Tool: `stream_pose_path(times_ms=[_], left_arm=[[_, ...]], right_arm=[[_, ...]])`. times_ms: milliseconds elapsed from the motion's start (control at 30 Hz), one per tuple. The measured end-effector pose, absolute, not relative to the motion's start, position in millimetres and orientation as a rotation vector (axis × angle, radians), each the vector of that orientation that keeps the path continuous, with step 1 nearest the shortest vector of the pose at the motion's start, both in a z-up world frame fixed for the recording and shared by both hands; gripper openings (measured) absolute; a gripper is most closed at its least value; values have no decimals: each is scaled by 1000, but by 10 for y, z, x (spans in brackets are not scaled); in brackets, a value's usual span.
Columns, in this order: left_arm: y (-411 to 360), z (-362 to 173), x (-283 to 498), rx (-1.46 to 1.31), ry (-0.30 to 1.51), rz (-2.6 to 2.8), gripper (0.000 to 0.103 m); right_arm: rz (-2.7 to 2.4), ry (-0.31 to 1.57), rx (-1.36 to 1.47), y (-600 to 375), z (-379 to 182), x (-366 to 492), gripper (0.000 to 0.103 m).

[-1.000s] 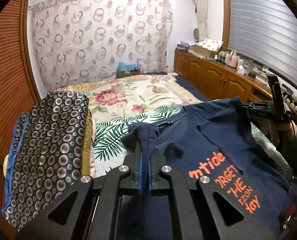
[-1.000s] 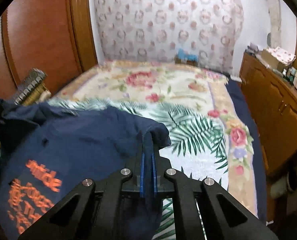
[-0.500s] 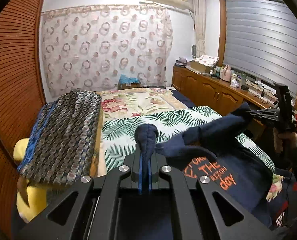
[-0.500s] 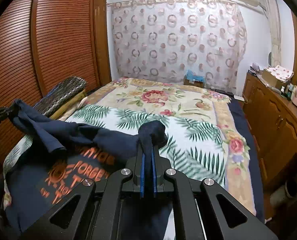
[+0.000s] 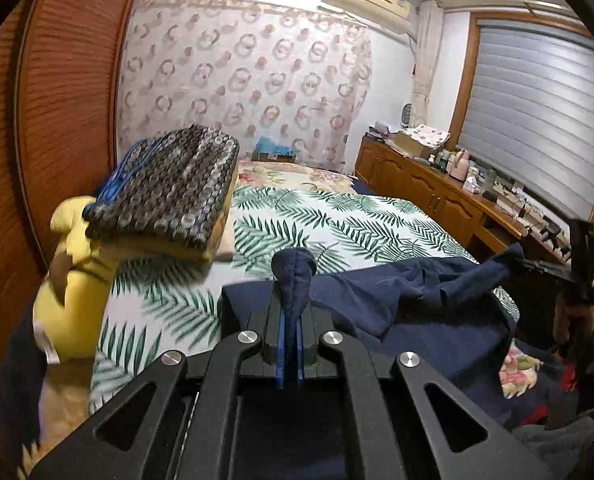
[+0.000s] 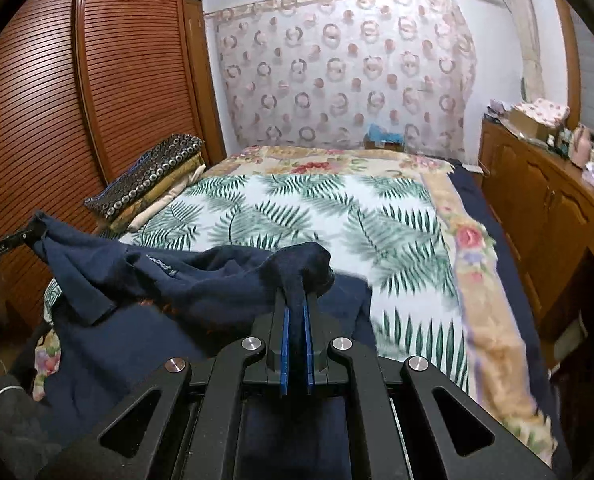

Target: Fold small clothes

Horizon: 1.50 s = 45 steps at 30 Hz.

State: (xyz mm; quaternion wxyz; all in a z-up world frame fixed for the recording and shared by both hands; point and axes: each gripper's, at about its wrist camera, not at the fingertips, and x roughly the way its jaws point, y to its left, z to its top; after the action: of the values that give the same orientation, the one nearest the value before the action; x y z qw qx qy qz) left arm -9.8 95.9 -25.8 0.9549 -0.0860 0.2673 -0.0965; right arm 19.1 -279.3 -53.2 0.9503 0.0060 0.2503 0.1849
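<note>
Palm-leaf bedspread (image 5: 337, 220) covers the bed beside a louvred wardrobe (image 6: 97, 100). Each hand-held gripper, left (image 5: 291, 292) and right (image 6: 297, 300), is clamped on a bunched corner of the navy T-shirt (image 6: 201, 280), which sags between them; that slack could crease the fold.

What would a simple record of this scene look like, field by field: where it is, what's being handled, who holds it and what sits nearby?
place: bedroom, on a bed with a palm-leaf bedspread
item handled: navy T-shirt, bunched, stretched between both grippers
left gripper: shut on a corner of the shirt
right gripper: shut on another corner
shirt print: not visible now
on the bed's left edge: stack of folded blankets, yellow plush toy
right side: wooden cabinets with clutter on top
background: patterned curtain
</note>
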Motion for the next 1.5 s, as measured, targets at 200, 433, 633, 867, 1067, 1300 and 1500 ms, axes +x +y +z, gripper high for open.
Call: stream_pose_path(times_ms=[200,433,633,867,1067,1300,1500], left_arm=[[1001,-124,-346,-154,511,-170,5],[897,-328,-301,-94,597,-150,5],[877,-555,-259,-75,667,-129,5],[921,-524,-297,-81,658,-143,22],[980,-363,-315,-118,597,-153,52],[1014,-315,-232,-137,585,-166,81],[1042,-255,23,-110,588,-164,81]], right_arm=[[368,501,-23,-2773,-360,-157,6],[374,524,-52,-2740,-384,-350,6],[348,617,-69,-2713,-557,-163,6],[334,643,-60,-2706,-500,-65,6],[344,618,-68,-2688,-417,-111,6],[356,601,-58,-2743,-385,-155,8],[334,569,-44,-2818,-290,-128,36]])
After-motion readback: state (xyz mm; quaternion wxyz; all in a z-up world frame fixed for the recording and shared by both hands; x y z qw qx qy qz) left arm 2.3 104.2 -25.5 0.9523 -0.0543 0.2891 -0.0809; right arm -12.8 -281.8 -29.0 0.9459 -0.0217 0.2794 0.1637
